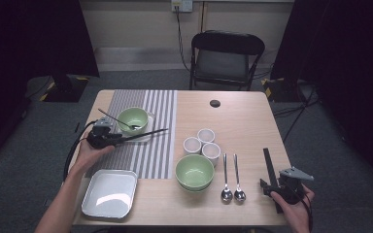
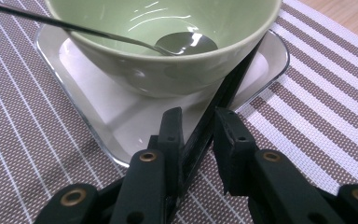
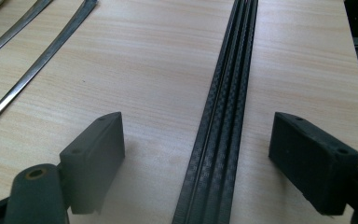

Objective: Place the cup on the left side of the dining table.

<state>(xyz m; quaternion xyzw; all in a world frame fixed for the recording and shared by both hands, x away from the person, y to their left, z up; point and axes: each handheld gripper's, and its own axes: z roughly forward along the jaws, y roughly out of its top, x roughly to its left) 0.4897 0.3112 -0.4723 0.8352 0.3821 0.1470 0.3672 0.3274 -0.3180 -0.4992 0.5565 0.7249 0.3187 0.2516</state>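
— Dim room, dark curtains on both sides, a folding chair (image 1: 227, 58) behind a pale wooden table (image 1: 252, 116). What's in hand?

— Chopsticks, I'd judge. The left gripper (image 2: 196, 135) has a black pair of chopsticks (image 2: 223, 95) between its jaws. The jaws are drawn in close, one pad against the sticks, the other just beside them with a sliver of gap, so I can't tell whether the grip is firm.

— Where do those sticks lie?

— On the striped placemat (image 2: 317, 107), tips running under the rim of the green bowl (image 2: 168, 60) and over the edge of the small clear tray (image 2: 116, 126) that the bowl stands on. A spoon (image 2: 182, 43) rests in that bowl. In the high view the sticks point away from the hand toward the table's middle, nearly level.

— And the other hand?

— The right gripper (image 3: 198, 158) stands wide open at the near right corner, holding nothing. A second black pair (image 3: 223, 107) lies flat on the wood between its jaws, touching neither pad (a little nearer the right one). Its long axis runs straight ahead, in line with the jaws.

— So the next move there?

— Probably closing across that axis. The right hand is plainly nearer; the two spoons (image 1: 232, 182) lie off to its left, with another green bowl (image 1: 194, 172), three cups (image 1: 202, 143) and a white tray (image 1: 110, 193) farther left.
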